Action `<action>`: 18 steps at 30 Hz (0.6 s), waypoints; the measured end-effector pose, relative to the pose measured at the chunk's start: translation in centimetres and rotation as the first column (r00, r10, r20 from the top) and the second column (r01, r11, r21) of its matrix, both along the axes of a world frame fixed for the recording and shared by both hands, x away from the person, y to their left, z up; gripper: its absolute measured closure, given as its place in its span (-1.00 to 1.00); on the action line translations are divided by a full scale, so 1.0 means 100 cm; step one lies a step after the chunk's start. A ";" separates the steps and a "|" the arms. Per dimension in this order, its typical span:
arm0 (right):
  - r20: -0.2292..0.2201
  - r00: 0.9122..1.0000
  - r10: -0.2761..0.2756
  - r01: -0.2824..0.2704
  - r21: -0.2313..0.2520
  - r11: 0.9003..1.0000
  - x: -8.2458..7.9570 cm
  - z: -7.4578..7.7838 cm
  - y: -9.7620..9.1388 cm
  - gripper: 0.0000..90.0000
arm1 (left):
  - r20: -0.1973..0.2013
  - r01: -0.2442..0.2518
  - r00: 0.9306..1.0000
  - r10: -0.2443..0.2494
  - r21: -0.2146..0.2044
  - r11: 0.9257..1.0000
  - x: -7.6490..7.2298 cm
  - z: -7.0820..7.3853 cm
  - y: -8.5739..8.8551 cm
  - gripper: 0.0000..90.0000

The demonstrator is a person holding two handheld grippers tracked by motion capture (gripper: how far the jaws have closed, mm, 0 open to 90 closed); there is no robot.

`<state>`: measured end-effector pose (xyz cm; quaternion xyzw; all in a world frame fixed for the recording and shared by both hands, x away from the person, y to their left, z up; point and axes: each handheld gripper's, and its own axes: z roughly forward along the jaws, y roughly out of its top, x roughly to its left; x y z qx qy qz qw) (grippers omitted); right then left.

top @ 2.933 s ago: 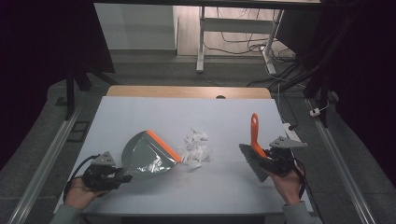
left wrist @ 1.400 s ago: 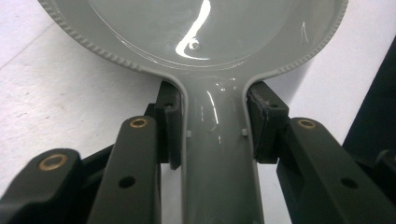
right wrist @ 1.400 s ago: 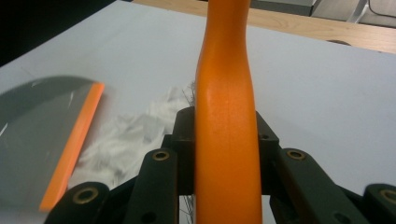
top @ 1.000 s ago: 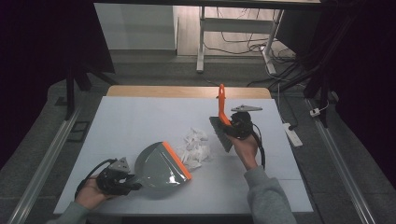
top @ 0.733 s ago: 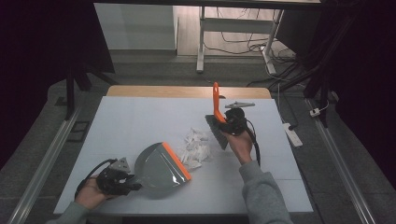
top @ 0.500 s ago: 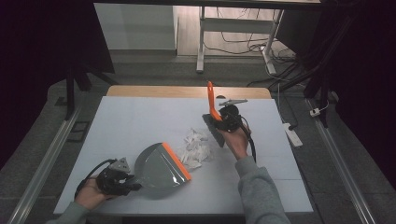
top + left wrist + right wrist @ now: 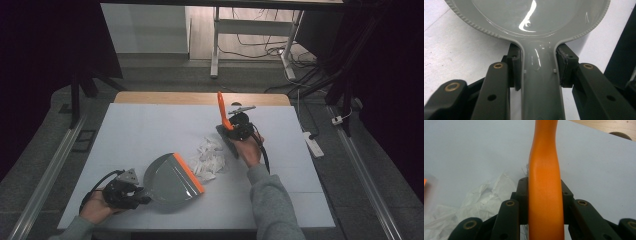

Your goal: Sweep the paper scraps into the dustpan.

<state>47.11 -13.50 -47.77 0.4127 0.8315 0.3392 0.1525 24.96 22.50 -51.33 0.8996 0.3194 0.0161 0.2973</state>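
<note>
Between the pads of the left gripper (image 7: pixel 537 72) sat the neck of a grey plastic dustpan with an orange front lip (image 7: pixel 172 179), clamped from both sides; its pan lay flat on the pale table top (image 7: pixel 150 130) beyond the fingertips. Nipped in the right gripper (image 7: pixel 545 195) was the curved orange handle of a small brush (image 7: pixel 222 112), rising past the fingertips, its dark head down on the table. Just beside that head, between the two grippers, lay a heap of crumpled white paper (image 7: pixel 210 159), touching the dustpan's lip.
</note>
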 end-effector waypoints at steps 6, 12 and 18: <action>-0.009 1.000 0.022 -0.022 -0.004 1.000 0.001 -0.003 0.010 0.57 | -0.001 -0.003 1.000 0.003 0.000 1.000 0.000 0.000 0.000 0.37; -0.018 0.999 0.036 -0.037 -0.030 0.999 0.004 -0.007 0.019 0.57 | -0.003 -0.002 1.000 0.002 -0.001 1.000 0.000 0.000 0.000 0.37; -0.035 0.998 0.061 -0.062 -0.032 0.998 0.003 -0.011 0.030 0.57 | -0.004 -0.001 1.000 0.001 0.000 1.000 0.000 0.000 0.000 0.37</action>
